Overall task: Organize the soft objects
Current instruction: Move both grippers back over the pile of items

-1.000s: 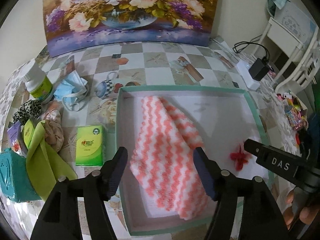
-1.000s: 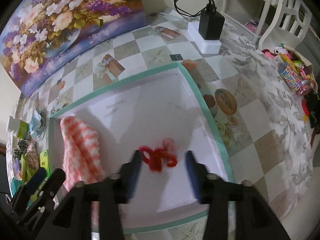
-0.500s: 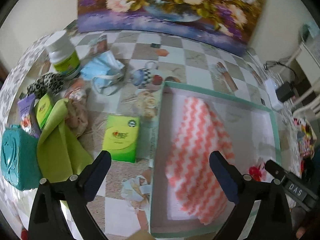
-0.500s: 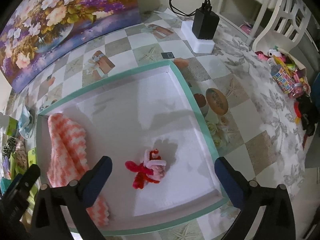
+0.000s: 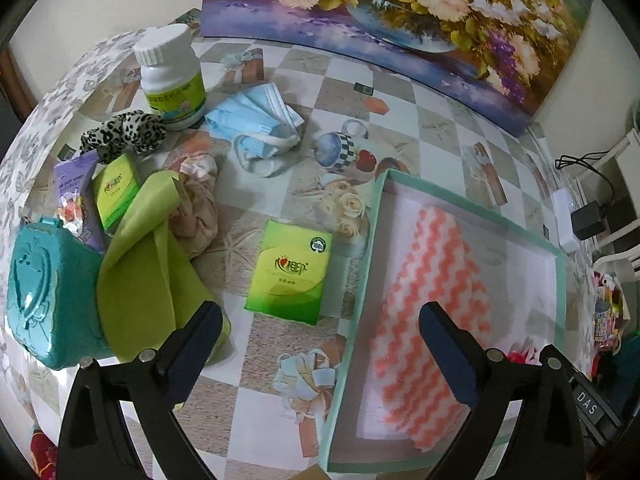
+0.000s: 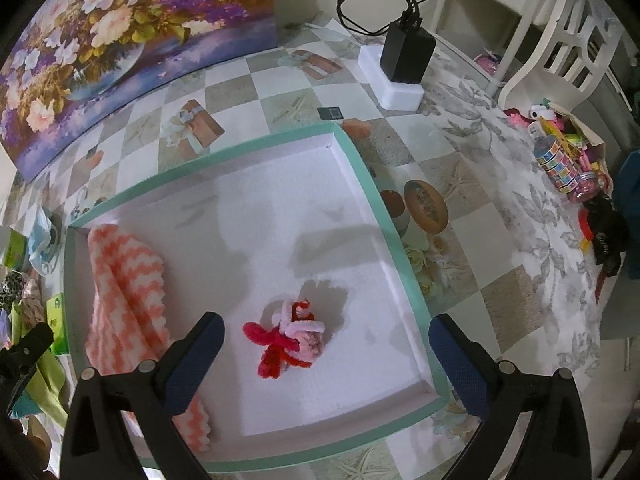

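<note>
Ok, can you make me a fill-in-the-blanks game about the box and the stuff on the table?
1. The pink and white cloth lies inside the ____.
2. The white bottle has a ____ label.
3. Both the left gripper and the right gripper are ____.
4. The blue face mask lies ____ the box.

Missing words: box; green; open; outside

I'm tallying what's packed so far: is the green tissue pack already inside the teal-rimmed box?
No, the green tissue pack lies on the checkered tablecloth, outside the left wall of the teal-rimmed box.
</note>
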`<state>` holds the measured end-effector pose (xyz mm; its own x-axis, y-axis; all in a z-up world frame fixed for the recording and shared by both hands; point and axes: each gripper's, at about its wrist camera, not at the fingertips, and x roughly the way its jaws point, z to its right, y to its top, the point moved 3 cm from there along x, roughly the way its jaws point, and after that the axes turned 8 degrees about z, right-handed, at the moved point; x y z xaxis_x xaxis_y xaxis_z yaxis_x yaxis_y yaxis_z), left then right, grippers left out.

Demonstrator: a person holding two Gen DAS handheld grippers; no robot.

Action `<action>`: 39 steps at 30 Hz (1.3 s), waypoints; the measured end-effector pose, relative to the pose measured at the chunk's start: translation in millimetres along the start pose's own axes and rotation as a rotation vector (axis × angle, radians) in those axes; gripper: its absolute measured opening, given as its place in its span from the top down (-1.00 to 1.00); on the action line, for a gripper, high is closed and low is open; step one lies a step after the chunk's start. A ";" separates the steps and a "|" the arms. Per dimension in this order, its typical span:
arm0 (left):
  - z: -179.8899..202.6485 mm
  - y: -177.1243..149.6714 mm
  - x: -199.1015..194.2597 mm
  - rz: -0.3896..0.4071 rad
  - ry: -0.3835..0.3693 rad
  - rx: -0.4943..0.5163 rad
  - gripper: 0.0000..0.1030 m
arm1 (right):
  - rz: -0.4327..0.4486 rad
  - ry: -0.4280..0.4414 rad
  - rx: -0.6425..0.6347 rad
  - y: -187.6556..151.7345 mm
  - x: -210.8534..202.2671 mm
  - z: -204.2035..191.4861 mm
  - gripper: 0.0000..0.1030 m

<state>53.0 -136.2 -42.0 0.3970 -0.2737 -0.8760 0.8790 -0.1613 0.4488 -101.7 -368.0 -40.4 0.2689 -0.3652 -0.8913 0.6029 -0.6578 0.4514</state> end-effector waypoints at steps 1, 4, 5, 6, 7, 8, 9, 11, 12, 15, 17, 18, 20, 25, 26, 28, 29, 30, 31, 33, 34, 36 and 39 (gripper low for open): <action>-0.3 0.9 -0.7 0.001 0.001 0.001 -0.92 | 0.001 -0.001 -0.002 -0.1 -0.1 -0.9 -1.00; -0.4 3.9 -3.2 0.003 0.012 0.009 -0.92 | 0.005 -0.006 -0.019 -0.3 -0.4 -5.5 -1.00; -0.6 5.0 -4.5 0.006 0.018 0.012 -0.92 | 0.007 -0.008 -0.028 -0.6 -0.8 -7.8 -1.00; -0.9 6.1 -5.9 0.009 0.022 0.015 -0.92 | 0.009 -0.010 -0.035 -1.2 -1.4 -10.0 -1.00; -1.2 7.0 -6.5 0.010 0.024 0.017 -0.92 | 0.013 -0.013 -0.044 -1.5 -2.5 -13.3 -1.00; -2.0 8.5 -7.7 0.012 0.029 0.019 -0.92 | 0.018 -0.011 -0.053 -1.6 -3.4 -16.3 -1.00; -3.3 10.5 -9.6 0.015 0.037 0.020 -0.92 | 0.023 -0.006 -0.063 -1.9 -4.7 -20.0 -1.00; -6.7 14.8 -13.2 0.024 0.049 0.020 -0.92 | 0.030 0.005 -0.075 -2.9 -6.8 -26.4 -1.00; -8.5 17.0 -14.9 0.029 0.054 0.020 -0.92 | 0.032 0.011 -0.081 -3.3 -7.5 -30.1 -1.00; -16.2 25.5 -21.5 0.043 0.070 0.017 -0.92 | 0.026 0.040 -0.096 -6.4 -7.4 -41.4 -1.00; -23.5 32.0 -26.9 0.055 0.086 0.015 -0.92 | 0.016 0.058 -0.103 -8.9 -6.7 -47.8 -1.00; -28.1 35.4 -29.7 0.061 0.096 0.013 -0.92 | 0.016 0.063 -0.108 -9.6 -6.6 -50.8 -1.00; -35.9 40.2 -34.6 0.070 0.111 0.009 -0.92 | 0.020 0.071 -0.104 -10.0 -7.1 -54.4 -1.00; -59.6 53.2 -48.0 0.095 0.129 -0.010 -0.92 | 0.064 0.120 -0.066 -6.2 -16.0 -61.0 -1.00; -64.7 55.7 -50.3 0.100 0.132 -0.013 -0.92 | 0.077 0.130 -0.068 -5.1 -19.1 -64.0 -1.00; -75.8 60.4 -54.1 0.109 0.146 -0.021 -0.92 | 0.098 0.144 -0.080 -3.6 -24.8 -70.9 -1.00; -81.6 62.7 -55.8 0.113 0.155 -0.026 -0.92 | 0.106 0.150 -0.088 -2.9 -27.0 -74.2 -1.00; -88.5 65.5 -57.4 0.116 0.162 -0.036 -0.92 | 0.114 0.156 -0.097 -2.0 -29.3 -78.0 -1.00; -94.3 67.1 -59.6 0.120 0.165 -0.045 -0.92 | 0.121 0.161 -0.106 -1.0 -31.5 -81.9 -1.00; -108.4 71.1 -61.9 0.121 0.162 -0.073 -0.92 | 0.131 0.164 -0.122 -0.6 -35.8 -88.9 -1.00; -113.7 71.9 -62.4 0.120 0.157 -0.086 -0.92 | 0.138 0.169 -0.129 -0.1 -38.6 -92.6 -1.00; -129.1 74.0 -62.2 0.112 0.138 -0.130 -0.92 | 0.147 0.186 -0.131 1.3 -44.3 -98.7 -1.00; -147.7 74.8 -61.4 0.098 0.125 -0.176 -0.92 | 0.164 0.207 -0.130 5.8 -55.2 -109.0 -1.00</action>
<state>133.4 8.5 19.2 0.5028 -0.1589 -0.8497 0.8627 0.0307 0.5048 -31.2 -279.9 6.7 0.5103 -0.3087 -0.8026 0.6265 -0.5059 0.5929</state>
